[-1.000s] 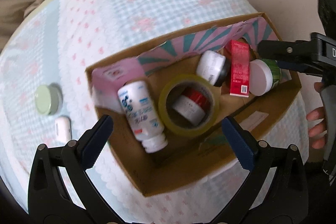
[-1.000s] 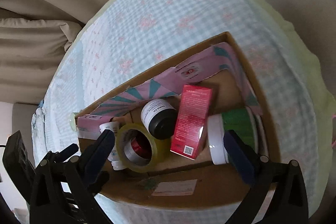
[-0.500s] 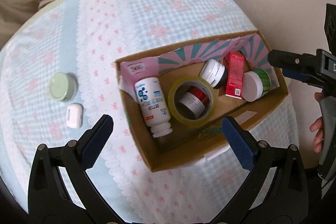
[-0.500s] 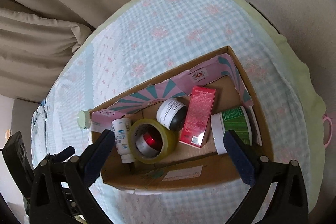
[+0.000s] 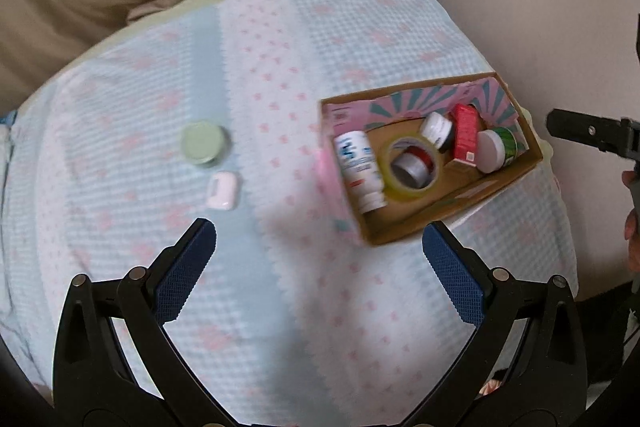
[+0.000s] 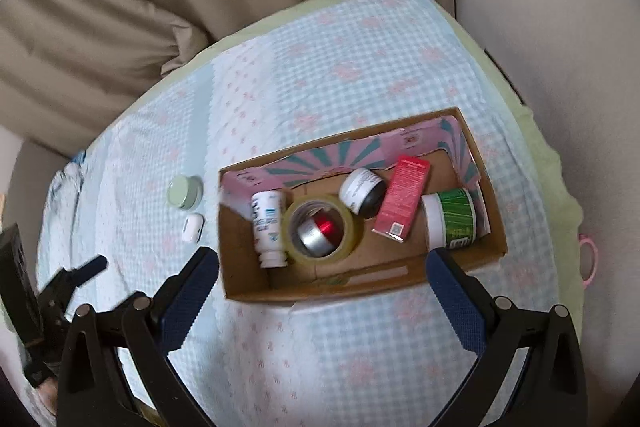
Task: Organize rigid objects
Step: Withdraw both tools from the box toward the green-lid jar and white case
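Box: brown cardboard box (image 6: 320, 291) mostly filled; round pale-green tin (image 5: 202, 143) and small white earbud case (image 5: 222, 190) left outside; both my grippers (image 5: 319, 251) (image 6: 322, 277) wide, empty.

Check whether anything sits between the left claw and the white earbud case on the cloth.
Nothing visible does. The left claw is open above bare tablecloth; the white earbud case lies ahead, with the green jar just beyond it and the cardboard box off to the right.
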Demonstrator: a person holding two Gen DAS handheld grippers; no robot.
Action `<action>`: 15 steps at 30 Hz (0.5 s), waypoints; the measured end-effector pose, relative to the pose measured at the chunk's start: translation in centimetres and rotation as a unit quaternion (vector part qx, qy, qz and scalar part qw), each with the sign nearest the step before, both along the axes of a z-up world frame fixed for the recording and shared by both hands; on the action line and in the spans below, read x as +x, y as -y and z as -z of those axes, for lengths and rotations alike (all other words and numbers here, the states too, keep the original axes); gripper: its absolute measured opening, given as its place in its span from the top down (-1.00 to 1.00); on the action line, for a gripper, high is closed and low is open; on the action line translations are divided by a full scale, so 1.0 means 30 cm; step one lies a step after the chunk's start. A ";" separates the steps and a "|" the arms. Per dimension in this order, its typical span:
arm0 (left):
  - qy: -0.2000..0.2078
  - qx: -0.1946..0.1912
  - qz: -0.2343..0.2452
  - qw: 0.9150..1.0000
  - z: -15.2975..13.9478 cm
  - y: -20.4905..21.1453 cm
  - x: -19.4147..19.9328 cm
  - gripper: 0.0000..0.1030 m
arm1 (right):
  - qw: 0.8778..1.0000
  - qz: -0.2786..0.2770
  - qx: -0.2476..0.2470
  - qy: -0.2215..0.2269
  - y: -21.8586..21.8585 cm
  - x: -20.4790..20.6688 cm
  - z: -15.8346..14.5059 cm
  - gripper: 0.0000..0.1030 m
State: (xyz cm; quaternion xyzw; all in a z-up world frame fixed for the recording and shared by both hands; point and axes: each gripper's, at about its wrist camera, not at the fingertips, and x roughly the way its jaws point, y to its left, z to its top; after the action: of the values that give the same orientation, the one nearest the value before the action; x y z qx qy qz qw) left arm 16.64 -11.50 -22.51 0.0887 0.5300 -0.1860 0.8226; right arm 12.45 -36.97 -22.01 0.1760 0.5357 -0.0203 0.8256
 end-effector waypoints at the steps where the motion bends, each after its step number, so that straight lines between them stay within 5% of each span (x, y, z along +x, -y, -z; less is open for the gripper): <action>1: 0.001 -0.004 -0.003 1.000 -0.018 -0.045 -0.008 -0.99 | 1.000 -0.004 -0.013 0.006 -0.042 -0.016 -0.024 -1.00; 15: 0.066 0.000 0.004 0.998 -0.204 -0.518 -0.036 -0.99 | 0.997 -0.006 -0.068 0.035 -0.537 -0.121 -0.171 -1.00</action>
State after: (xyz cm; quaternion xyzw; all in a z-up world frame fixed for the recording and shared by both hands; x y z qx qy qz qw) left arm 15.55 4.04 -16.40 0.1033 0.4745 -0.1828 0.8549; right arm 8.81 -20.85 -16.86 0.1168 0.5051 -0.0455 0.8539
